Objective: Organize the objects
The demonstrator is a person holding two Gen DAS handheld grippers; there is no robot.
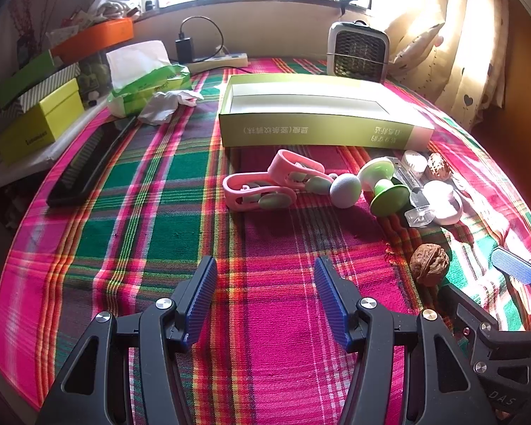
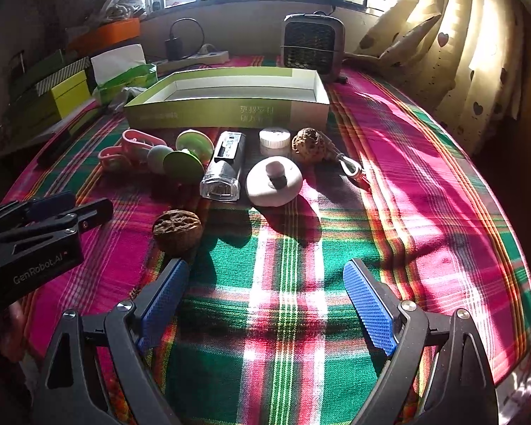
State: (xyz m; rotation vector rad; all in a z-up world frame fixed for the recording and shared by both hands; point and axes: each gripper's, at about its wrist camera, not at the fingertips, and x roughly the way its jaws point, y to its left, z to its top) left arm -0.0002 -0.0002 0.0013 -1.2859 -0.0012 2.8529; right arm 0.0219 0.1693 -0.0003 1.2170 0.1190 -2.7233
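An empty green and white box (image 1: 322, 131) (image 2: 226, 115) lies open on the plaid tablecloth. In front of it lies a row of small objects: two pink massagers (image 1: 262, 191) (image 2: 131, 148), a grey ball (image 1: 345, 190) (image 2: 159, 157), a green spool (image 1: 384, 186) (image 2: 189, 157), a clear case (image 2: 224, 166), a white round device (image 2: 274, 180), a small jar (image 2: 274, 140) and a carved nut (image 2: 306, 145). A walnut (image 1: 429, 264) (image 2: 177, 230) lies nearer. My left gripper (image 1: 265, 297) is open and empty. My right gripper (image 2: 265, 297) is open and empty, just right of the walnut.
A small heater (image 1: 358, 51) (image 2: 313, 44) stands behind the box. Tissue packs (image 1: 148, 78), stacked boxes (image 1: 39, 120), a power strip (image 1: 217, 61) and a black comb (image 1: 88, 163) are at the left. Curtains (image 2: 456, 46) hang at the right.
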